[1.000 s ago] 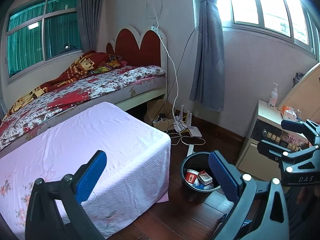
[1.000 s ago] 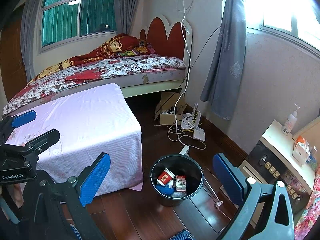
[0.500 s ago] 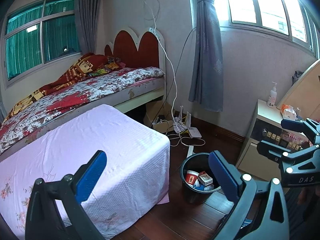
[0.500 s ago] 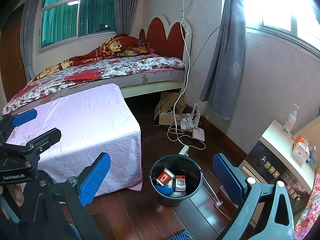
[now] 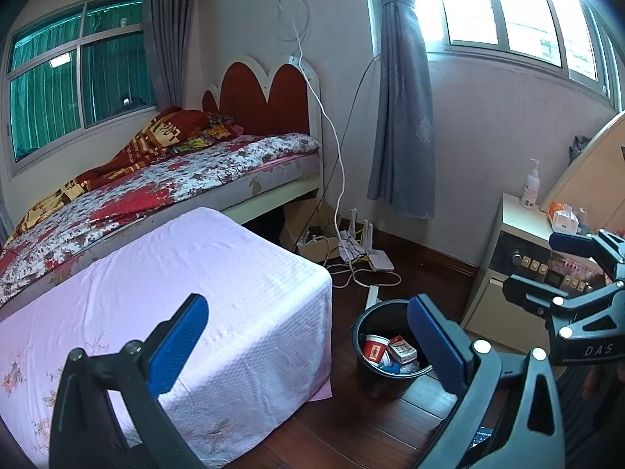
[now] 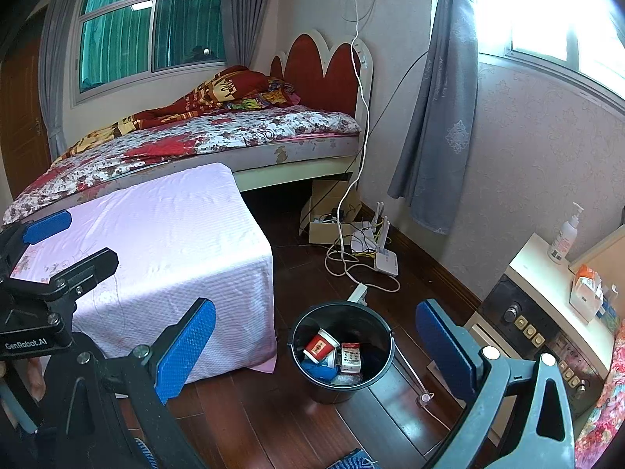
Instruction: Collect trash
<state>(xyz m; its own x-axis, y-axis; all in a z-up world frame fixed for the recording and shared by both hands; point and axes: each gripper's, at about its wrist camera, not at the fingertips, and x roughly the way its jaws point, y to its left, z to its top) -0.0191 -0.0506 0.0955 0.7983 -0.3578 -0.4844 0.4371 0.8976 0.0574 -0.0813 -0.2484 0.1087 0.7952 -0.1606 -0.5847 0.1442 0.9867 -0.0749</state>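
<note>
Little has shifted in the past second: both views hold almost steady, the left one tipped slightly upward. Left gripper and right gripper hang with jaws spread wide, holding nothing. Below and ahead of both stands the bin on the wood floor, upright, just beside the pink-draped table. It lies between the right gripper's fingers in that view, so the right hand looks nearer. Inside lie a red cup, a small carton and blue scraps. No loose trash shows on the table; collection appears largely done.
</note>
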